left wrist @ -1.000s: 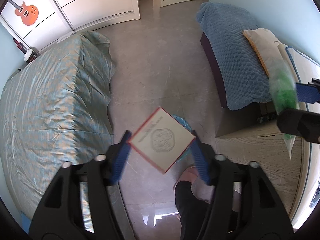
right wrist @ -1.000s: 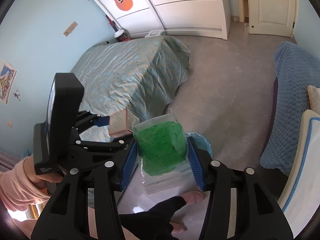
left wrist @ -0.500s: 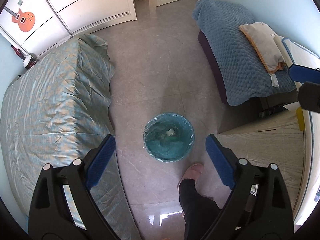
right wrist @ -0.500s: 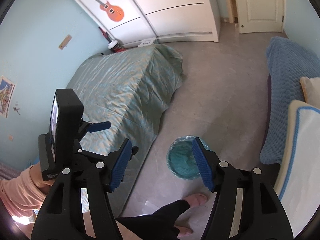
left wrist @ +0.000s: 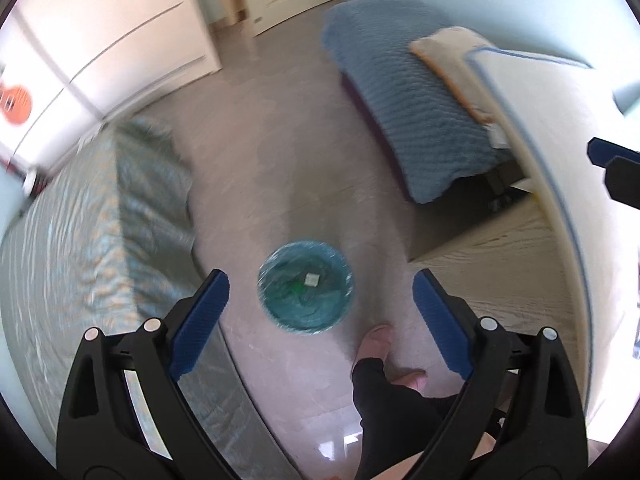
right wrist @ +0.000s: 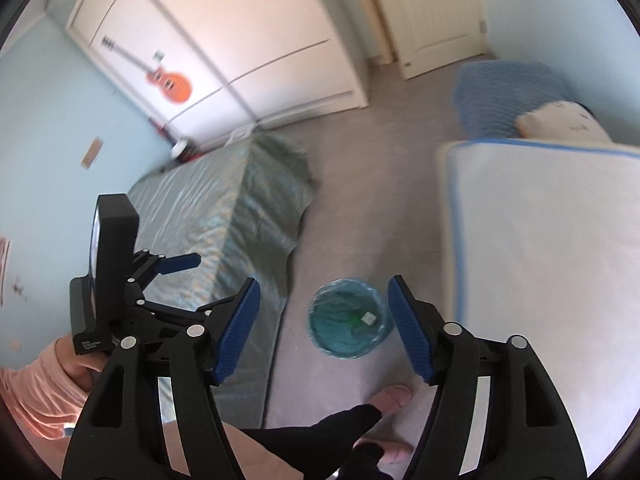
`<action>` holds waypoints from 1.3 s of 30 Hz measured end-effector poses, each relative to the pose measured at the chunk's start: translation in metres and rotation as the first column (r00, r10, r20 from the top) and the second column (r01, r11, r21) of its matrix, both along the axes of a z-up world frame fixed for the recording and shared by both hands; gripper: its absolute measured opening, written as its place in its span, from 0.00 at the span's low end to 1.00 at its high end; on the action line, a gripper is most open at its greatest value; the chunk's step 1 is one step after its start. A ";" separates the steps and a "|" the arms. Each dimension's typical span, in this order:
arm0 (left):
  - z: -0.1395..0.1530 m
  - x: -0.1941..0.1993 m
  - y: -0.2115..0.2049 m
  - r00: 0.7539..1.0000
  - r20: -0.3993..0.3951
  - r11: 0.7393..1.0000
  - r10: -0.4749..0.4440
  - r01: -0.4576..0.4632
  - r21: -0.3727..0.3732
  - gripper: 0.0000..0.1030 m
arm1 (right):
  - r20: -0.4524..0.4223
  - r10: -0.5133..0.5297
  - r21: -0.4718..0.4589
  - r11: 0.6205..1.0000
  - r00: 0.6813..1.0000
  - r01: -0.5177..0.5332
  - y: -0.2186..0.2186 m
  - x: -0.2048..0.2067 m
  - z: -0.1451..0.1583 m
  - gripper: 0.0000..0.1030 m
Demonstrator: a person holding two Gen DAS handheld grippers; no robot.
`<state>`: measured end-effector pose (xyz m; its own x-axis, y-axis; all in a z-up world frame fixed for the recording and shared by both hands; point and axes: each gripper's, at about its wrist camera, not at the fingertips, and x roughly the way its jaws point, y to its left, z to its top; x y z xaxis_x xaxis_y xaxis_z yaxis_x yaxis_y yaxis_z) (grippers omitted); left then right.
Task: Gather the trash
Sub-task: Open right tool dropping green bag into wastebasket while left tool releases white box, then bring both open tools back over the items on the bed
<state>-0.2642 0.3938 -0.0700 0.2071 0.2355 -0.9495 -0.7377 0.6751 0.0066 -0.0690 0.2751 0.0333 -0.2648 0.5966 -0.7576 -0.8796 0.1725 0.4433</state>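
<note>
Standing on grey floor tiles [left wrist: 280, 128], a lined bin [left wrist: 306, 286] between two beds.

Grey floor [left wrist: 280, 128], lined bin [left wrist: 306, 294], slippers [left wrist: 378, 340]

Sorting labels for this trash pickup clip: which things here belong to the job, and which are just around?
Job: lined bin; white card and green bag inside it.

Around: covered bed, blue quilted couch, cushion, wardrobe.
</note>
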 end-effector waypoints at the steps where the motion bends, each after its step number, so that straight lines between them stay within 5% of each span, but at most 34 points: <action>1: 0.004 0.010 -0.007 0.999 0.007 0.999 -0.032 0.032 0.007 0.89 | 0.002 -0.028 0.004 1.000 1.000 0.028 -0.011 0.005 0.001 0.66; 9: 0.025 0.083 -0.066 0.963 0.055 0.964 -0.265 0.264 0.019 0.93 | 0.016 -0.267 0.027 0.963 0.964 0.266 -0.109 0.040 0.012 0.71; 17: 0.040 0.141 -0.143 0.869 0.087 0.873 -0.488 0.486 0.043 0.93 | 0.023 -0.502 0.014 0.865 0.864 0.502 -0.207 0.060 0.011 0.74; 21: 0.045 0.165 -0.185 0.799 0.093 0.804 -0.595 0.593 0.049 0.93 | 0.030 -0.608 0.019 0.794 0.793 0.608 -0.254 0.063 0.010 0.83; 31: 0.051 0.208 -0.266 0.616 0.066 0.619 -0.785 0.783 0.061 0.93 | 0.031 -0.818 -0.006 0.575 0.575 0.818 -0.359 0.062 0.000 0.83; 39: 0.055 0.234 -0.317 0.496 0.059 0.499 -0.866 0.863 0.070 0.93 | 0.024 -0.887 -0.019 0.460 0.461 0.888 -0.424 0.060 -0.019 0.83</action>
